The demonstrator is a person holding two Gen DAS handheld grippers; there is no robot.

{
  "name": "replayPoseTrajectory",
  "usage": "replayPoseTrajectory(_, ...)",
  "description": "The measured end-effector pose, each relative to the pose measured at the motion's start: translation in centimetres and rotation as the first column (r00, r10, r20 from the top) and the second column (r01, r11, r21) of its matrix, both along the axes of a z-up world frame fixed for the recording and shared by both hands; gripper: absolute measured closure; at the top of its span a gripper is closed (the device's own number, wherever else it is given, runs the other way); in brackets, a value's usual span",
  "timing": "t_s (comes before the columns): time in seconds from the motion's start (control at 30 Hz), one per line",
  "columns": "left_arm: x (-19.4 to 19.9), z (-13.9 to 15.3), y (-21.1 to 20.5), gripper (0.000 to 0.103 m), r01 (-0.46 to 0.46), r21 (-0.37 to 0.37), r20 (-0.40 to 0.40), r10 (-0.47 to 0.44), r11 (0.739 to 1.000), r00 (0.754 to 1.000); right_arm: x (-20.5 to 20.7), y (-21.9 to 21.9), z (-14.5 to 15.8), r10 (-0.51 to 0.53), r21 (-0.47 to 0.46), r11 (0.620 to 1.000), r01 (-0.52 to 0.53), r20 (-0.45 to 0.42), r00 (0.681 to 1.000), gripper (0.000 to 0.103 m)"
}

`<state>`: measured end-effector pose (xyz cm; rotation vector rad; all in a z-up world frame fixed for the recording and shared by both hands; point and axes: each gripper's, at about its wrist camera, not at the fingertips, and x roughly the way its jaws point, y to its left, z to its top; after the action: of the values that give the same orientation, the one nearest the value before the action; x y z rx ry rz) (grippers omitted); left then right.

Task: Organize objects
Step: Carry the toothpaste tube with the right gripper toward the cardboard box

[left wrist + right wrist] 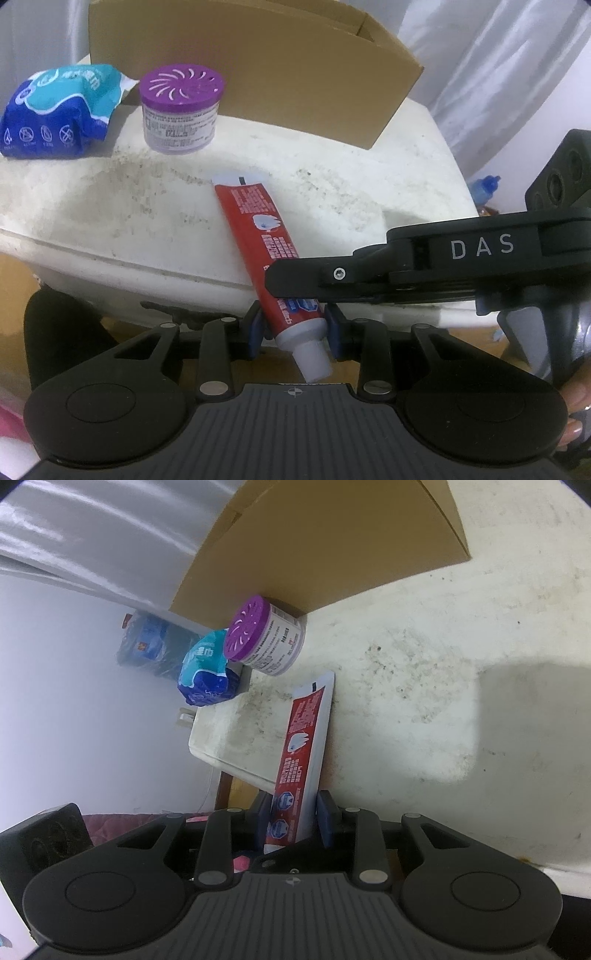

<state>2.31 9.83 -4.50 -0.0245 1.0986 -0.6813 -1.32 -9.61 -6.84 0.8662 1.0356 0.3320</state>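
A red toothpaste tube (258, 232) with a white cap lies with its crimped end on the white table (332, 177). My left gripper (293, 326) is shut on the tube near its cap. My right gripper (293, 821) is shut on the same tube (301, 746) just above that; its black finger (306, 277) crosses the tube in the left wrist view. A purple-lidded air freshener jar (181, 107) and a blue wipes pack (55, 110) stand at the table's far left, also in the right wrist view as jar (266, 642) and pack (205, 675).
An open cardboard box (280, 62) stands at the back of the table, also in the right wrist view (332, 542). The table's near edge (147, 273) is close to the grippers. A blue-capped bottle (485, 188) sits beyond the right edge.
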Motion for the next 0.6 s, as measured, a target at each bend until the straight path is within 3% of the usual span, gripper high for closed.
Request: replayPoseTrajectory(0.6, -0.7, 0.8, -0.2, 0.07, 0.003, -0.005, 0.061, -0.003, 1.0, 0.998, -0.7, 0.4, 1.7, 0.018, -0.059, 0.998, -0.014, 0.068, 0.998, 0.072)
